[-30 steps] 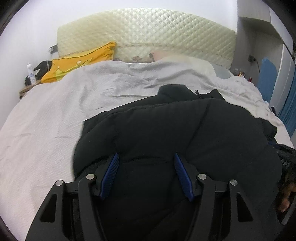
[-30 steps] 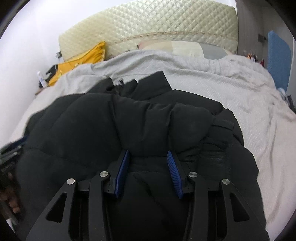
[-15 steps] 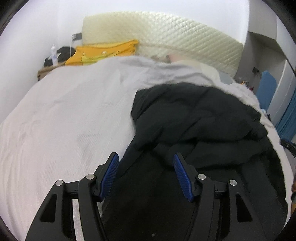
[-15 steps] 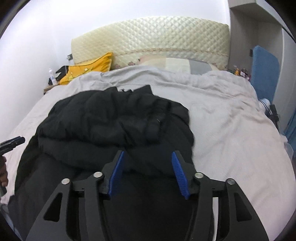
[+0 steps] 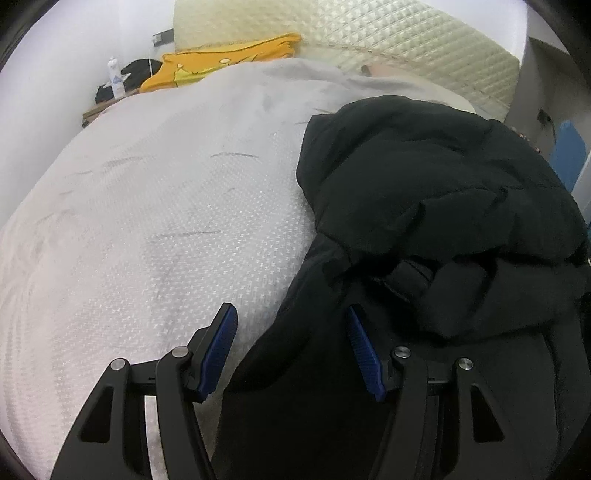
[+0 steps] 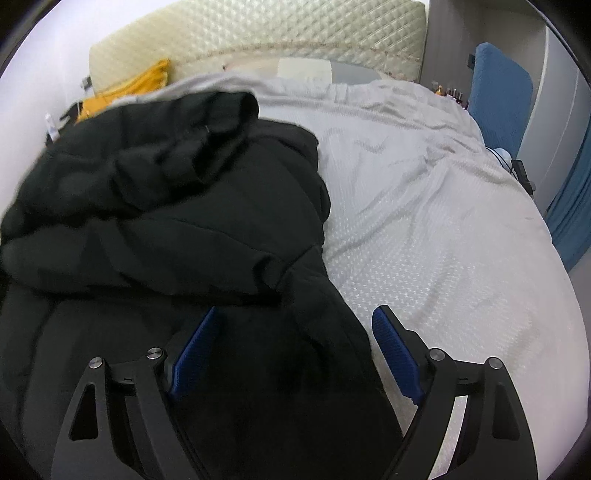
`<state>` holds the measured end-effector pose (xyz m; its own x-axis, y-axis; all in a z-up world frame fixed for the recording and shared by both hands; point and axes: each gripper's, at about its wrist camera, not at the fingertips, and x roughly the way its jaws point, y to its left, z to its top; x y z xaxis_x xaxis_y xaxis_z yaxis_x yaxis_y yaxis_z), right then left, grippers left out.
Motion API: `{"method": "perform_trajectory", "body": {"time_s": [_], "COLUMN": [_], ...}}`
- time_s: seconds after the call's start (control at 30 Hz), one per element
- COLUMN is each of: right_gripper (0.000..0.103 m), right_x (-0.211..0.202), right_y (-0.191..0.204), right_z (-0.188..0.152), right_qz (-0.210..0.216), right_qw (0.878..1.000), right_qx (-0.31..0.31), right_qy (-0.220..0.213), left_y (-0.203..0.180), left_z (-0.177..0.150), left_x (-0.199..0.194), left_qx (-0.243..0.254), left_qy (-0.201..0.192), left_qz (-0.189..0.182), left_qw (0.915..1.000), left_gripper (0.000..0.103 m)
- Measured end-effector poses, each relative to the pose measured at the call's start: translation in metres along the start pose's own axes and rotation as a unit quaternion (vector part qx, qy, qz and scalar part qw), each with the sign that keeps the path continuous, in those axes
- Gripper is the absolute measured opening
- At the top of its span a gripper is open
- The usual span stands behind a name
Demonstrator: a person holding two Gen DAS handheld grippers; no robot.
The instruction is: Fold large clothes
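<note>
While a black padded jacket [image 5: 424, 206] is spread on the bed [image 5: 147, 221], its upper part lies doubled toward the hem. The left gripper [image 5: 291, 350] and right gripper [image 6: 295, 350] are held wide open over its near edges, gripping nothing. Another fold seems needed; its long axis runs toward the headboard [image 6: 258, 33]
</note>
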<state>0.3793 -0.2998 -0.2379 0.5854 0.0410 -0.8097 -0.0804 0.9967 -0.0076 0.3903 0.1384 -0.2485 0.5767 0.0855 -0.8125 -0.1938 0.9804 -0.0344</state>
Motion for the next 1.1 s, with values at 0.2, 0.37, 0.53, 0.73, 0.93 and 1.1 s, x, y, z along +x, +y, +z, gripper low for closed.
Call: {"method": "perform_trajectory", "body": {"time_s": [0.2,0.37,0.53,0.73,0.93,1.1], "right_gripper": [0.084,0.084,0.084,0.091,0.094,0.094], "right_x": [-0.001,-0.020,-0.022,-0.011,-0.005,-0.020], "right_y": [-0.002,-0.010,-0.017,-0.025,-0.035,-0.029], "right_z": [0.010,0.019,0.026,0.027,0.022,0.018], "right_qz": [-0.020,-0.010,-0.010,-0.006,-0.003,-0.001], "right_qw": [0.998,0.994,0.992,0.992,0.993,0.994], "right_qx": [-0.008,0.017,0.029,0.047,0.047,0.052], "right_qy": [-0.055,-0.105,-0.124,-0.116,-0.106,-0.093], "left_y": [0.005,0.019,0.021,0.027,0.029,0.024], "left_z": [0.010,0.018,0.025,0.026,0.025,0.023], "left_x": [-0.003,-0.005,0.000,0.010,0.015,0.002], "left_qx": [-0.023,-0.048,-0.047,-0.051,-0.052,-0.036], "left_qy": [-0.039,-0.047,-0.052,-0.045,-0.039,-0.044], "left_qz": [0.015,0.003,0.014,0.011,0.010,0.013], "left_qw": [0.9989,0.9977,0.9975,0.9976,0.9978,0.9983], "left_gripper": [0.062,0.063,0.063,0.063,0.063,0.063]}}
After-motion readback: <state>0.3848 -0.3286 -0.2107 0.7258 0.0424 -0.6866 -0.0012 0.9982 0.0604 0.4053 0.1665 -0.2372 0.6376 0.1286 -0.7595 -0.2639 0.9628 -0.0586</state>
